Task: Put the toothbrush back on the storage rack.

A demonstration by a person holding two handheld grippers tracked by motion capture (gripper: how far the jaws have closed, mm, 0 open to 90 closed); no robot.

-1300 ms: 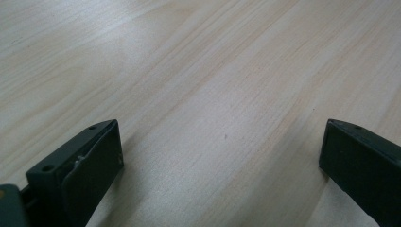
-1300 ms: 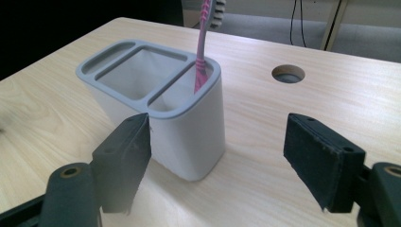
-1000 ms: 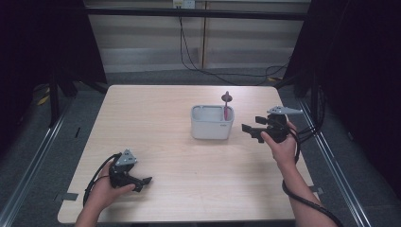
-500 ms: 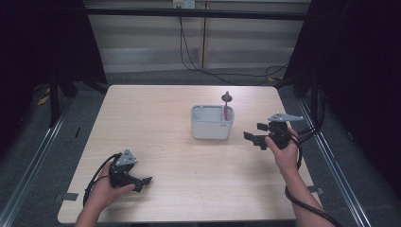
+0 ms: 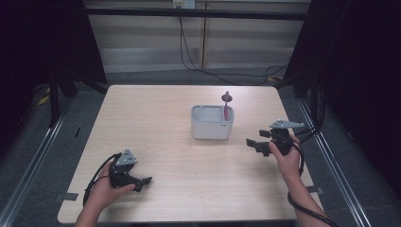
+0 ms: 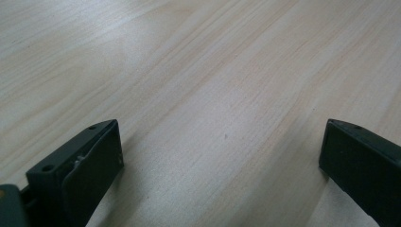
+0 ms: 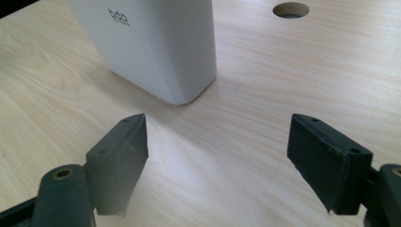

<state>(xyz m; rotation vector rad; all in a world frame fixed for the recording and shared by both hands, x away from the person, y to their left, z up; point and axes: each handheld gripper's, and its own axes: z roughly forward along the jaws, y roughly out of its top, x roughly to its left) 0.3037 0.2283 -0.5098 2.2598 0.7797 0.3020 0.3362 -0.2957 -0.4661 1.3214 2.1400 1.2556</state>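
A white rectangular holder [image 5: 212, 122] stands on the wooden table [image 5: 156, 109], with a pink-handled utensil [image 5: 226, 107] upright in its right end. My right gripper [image 5: 255, 144] hangs open to the holder's right, jaws pointing left with nothing between them. In the right gripper view the holder [image 7: 151, 42] is close ahead, beyond my right gripper [image 7: 217, 142]. My left gripper [image 5: 143, 183] rests open near the front left edge; the left gripper view shows bare wood between the jaws of the left gripper [image 6: 220, 156].
A round cable hole [image 7: 291, 9] is cut in the table beyond the holder. Metal rails [image 5: 326, 156] run along both table sides. Cables [image 5: 208, 71] lie on the floor behind the far edge.
My right gripper has dropped lower and drawn back toward the front edge, away from the holder. The left gripper has stayed where it was.
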